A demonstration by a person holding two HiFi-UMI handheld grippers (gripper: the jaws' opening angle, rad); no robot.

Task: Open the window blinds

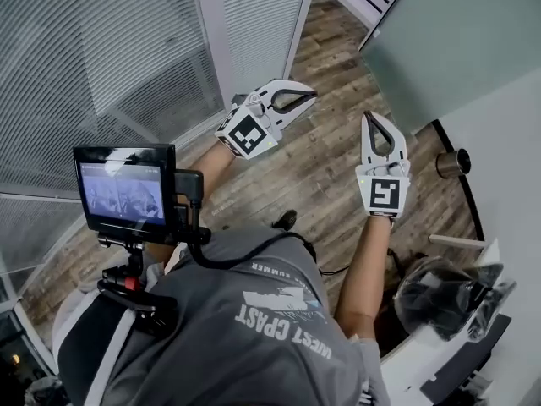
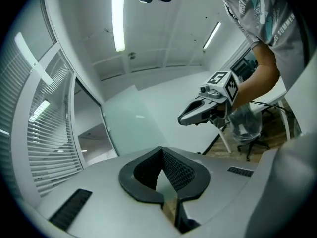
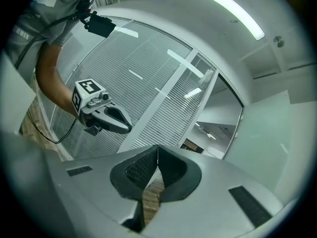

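Thin-slatted white blinds (image 1: 101, 49), grained wood-plank floor (image 1: 330, 163).

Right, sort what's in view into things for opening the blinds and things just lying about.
For the job: window blinds; left hand-held gripper and right hand-held gripper, both shut and empty.

Just about: plastic-wrapped chair; small monitor on the person's chest rig.

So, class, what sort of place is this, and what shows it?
Most likely an office: slatted window blinds along one whole side, a ceiling strip light overhead, and a plastic-wrapped office chair on wood-look flooring.
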